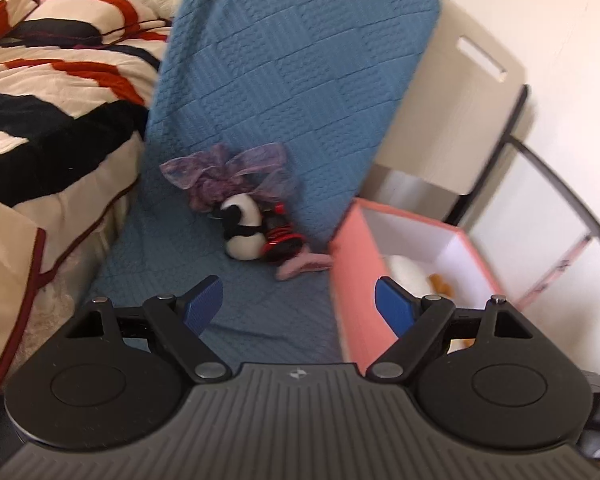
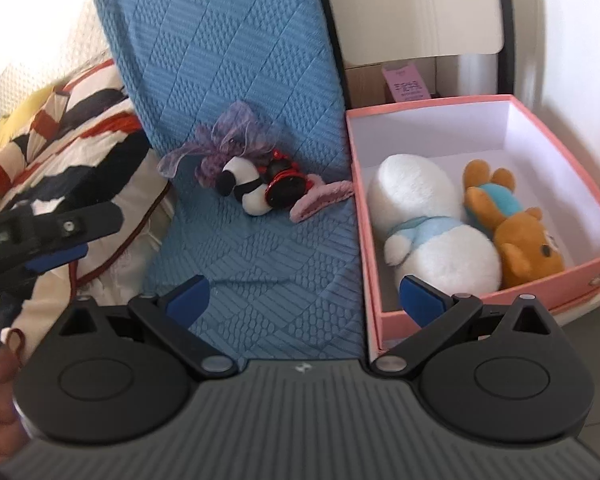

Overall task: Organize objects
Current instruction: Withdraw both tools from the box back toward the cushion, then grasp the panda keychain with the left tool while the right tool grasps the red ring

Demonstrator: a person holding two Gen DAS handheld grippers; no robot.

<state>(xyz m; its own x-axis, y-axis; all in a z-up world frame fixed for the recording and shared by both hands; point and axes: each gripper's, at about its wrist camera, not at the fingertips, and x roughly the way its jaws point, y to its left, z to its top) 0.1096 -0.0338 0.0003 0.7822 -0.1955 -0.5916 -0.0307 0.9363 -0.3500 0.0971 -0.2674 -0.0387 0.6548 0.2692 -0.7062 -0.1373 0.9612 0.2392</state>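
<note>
A small black-and-white plush (image 1: 242, 226) (image 2: 246, 188) lies on the blue quilted mat (image 1: 268, 92) (image 2: 236, 80), with a purple ribbon bow (image 1: 224, 170) (image 2: 228, 136), a red-and-black toy (image 1: 280, 234) (image 2: 284, 184) and a pink piece (image 1: 304, 266) (image 2: 320, 198) beside it. A pink box (image 1: 354, 284) (image 2: 452, 106) to the right holds a white plush (image 2: 428, 216) and a brown bear (image 2: 512, 224). My left gripper (image 1: 300, 308) is open and empty, short of the pile; it also shows at the left of the right wrist view (image 2: 56, 240). My right gripper (image 2: 304, 300) is open and empty.
A striped red, black and cream blanket (image 1: 52, 92) (image 2: 60, 140) lies on the bed to the left. A beige bin (image 1: 460, 92) and a black-framed shelf (image 1: 516, 120) stand behind the box. A purple carton (image 2: 406, 82) sits on the shelf.
</note>
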